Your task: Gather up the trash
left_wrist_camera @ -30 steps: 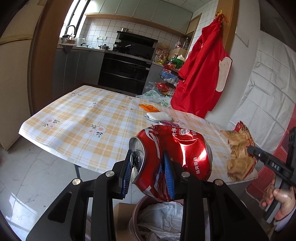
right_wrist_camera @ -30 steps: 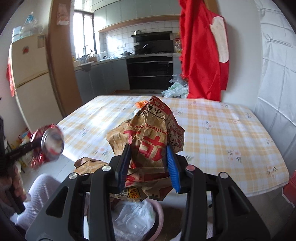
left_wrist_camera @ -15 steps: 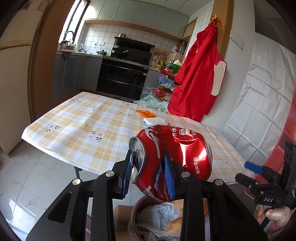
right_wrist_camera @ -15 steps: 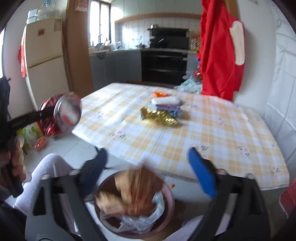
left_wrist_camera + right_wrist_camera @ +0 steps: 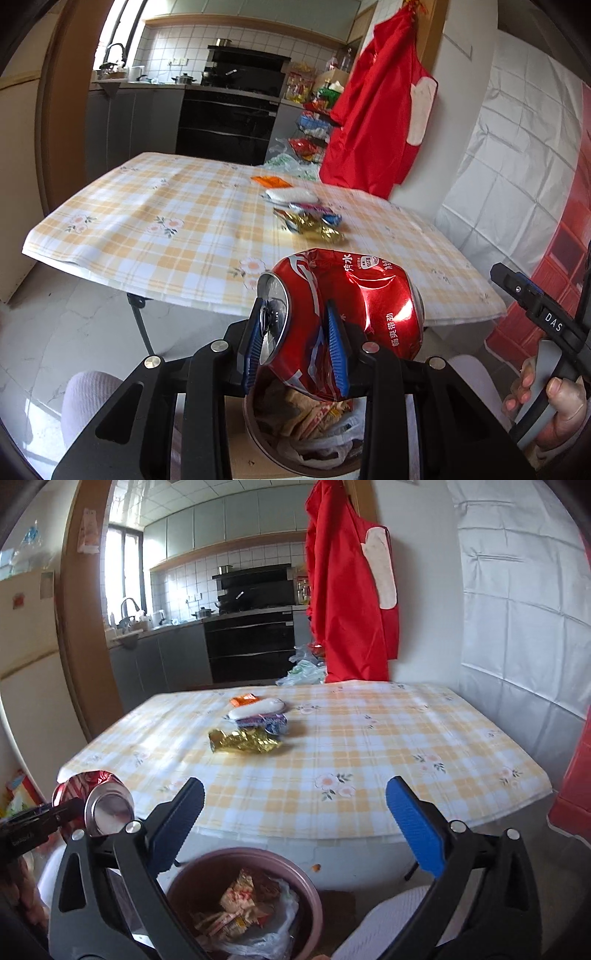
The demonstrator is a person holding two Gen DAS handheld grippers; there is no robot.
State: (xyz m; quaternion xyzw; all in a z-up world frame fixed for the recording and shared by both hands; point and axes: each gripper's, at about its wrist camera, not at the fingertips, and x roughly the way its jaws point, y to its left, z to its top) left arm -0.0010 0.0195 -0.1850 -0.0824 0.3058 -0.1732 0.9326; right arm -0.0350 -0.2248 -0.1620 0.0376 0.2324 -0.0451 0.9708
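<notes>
My left gripper [image 5: 295, 339] is shut on a crushed red soda can [image 5: 354, 306] and holds it above the brown trash bin [image 5: 266, 446]. The can also shows at the left of the right wrist view [image 5: 99, 805]. My right gripper [image 5: 295, 823] is open and empty above the same bin [image 5: 306, 882]. A crumpled brown snack bag [image 5: 240, 904] lies inside the bin on a plastic liner. On the checked table [image 5: 369, 760] lie a gold wrapper [image 5: 243, 742], a blue wrapper [image 5: 266, 722], a white packet [image 5: 256, 707] and an orange packet [image 5: 243, 700].
The bin stands on the floor at the table's near edge, between the person's knees. A red apron [image 5: 351, 590] hangs at the far wall. Kitchen counters and an oven [image 5: 251, 646] are behind the table. A fridge [image 5: 26, 701] stands at the left.
My right gripper opened and the brown snack bag dropped into the bin. It then rose and stayed open. My left gripper keeps the can and has shifted over the bin.
</notes>
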